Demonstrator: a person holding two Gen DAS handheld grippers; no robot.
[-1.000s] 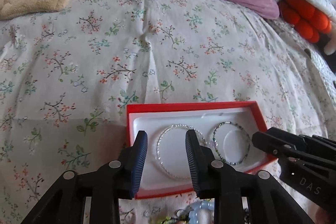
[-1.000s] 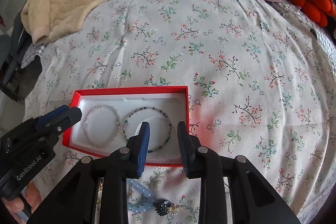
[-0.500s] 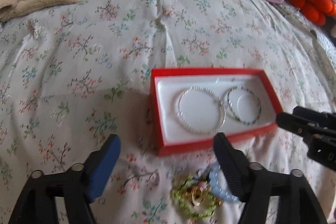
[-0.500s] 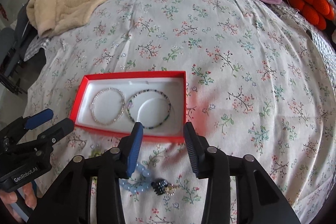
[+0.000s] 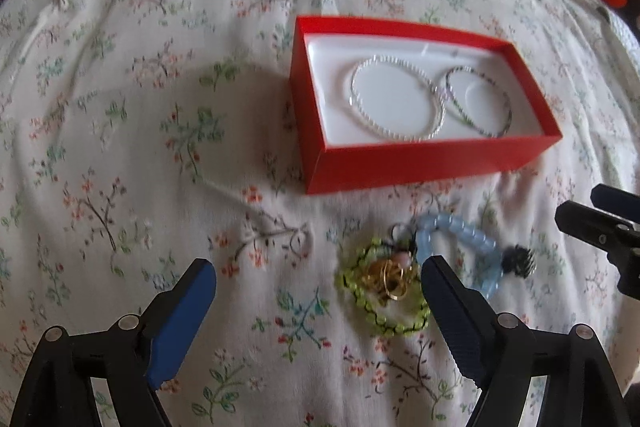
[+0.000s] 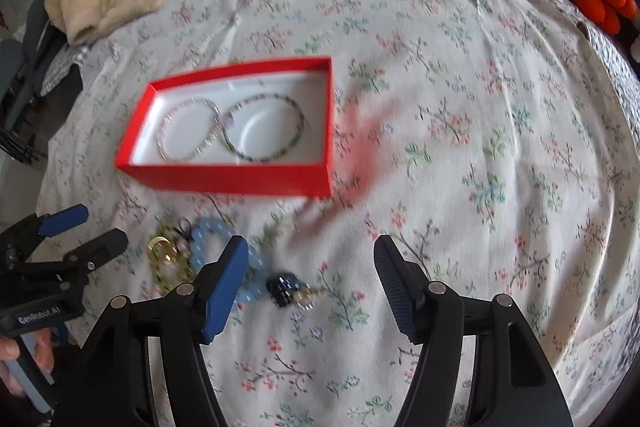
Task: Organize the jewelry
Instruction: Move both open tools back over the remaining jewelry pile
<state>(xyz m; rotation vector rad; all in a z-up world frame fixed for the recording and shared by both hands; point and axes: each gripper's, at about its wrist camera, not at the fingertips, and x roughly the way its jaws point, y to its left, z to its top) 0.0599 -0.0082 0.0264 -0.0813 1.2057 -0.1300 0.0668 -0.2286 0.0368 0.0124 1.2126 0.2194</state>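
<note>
2 thin beaded bracelets (image 5: 432, 99) are already laid in the red cardboard box (image 5: 424, 163) on the flowered bed sheet (image 6: 480, 107). A tangled pile of green, gold and blue jewelry (image 5: 404, 275) is left in front. Both the left claw (image 5: 320, 291) and the right claw (image 6: 308, 267) are held wide, empty. Next, 1 piece must probably be separated and pinched.

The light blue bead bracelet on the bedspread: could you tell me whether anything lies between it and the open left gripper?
Partly, yes. The green bead bracelet and gold rings lie tangled against the light blue bead bracelet on its near left. The left gripper is open above the bedspread; nothing else intervenes.
</note>
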